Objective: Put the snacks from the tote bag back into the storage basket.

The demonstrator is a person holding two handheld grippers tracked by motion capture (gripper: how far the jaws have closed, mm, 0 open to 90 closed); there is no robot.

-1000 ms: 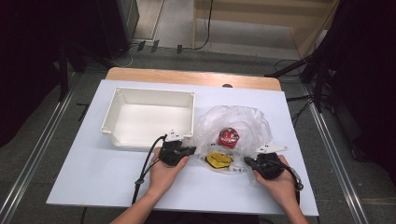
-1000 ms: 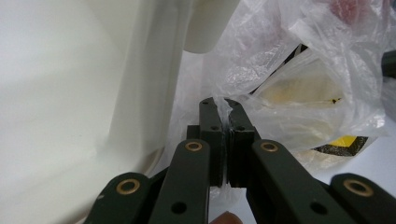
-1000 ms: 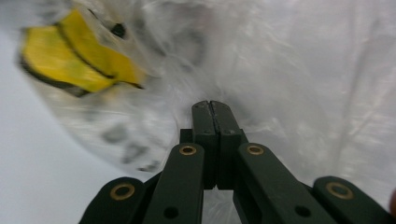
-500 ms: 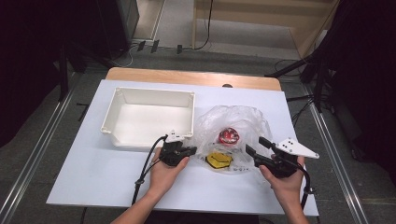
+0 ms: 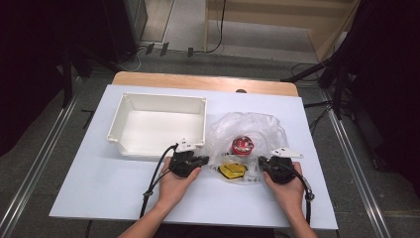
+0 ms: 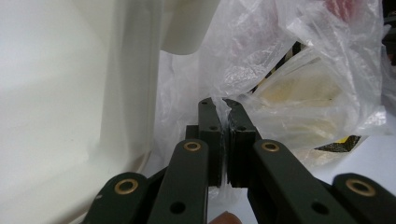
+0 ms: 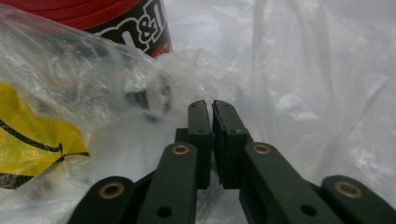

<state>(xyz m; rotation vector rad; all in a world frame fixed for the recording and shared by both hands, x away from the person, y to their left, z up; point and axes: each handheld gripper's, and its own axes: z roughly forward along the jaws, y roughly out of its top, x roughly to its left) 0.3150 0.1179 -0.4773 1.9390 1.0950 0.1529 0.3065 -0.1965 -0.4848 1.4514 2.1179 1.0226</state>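
Both grippers, left (image 6: 222, 105) and right (image 7: 209, 106), have jaws pinched on the plastic bag (image 5: 257, 126); pull apart evenly so neither slips.

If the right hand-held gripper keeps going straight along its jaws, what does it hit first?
Probably more of the clear plastic bag that the right hand-held gripper pinches; the red-lidded candy tub sits up and left of that line, though depth is unclear.

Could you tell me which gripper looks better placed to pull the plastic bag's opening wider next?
Probably the left gripper: its jaws visibly pinch a fold of the plastic bag beside the white bin. The right gripper is closed too, but whether it pinches film is unclear.
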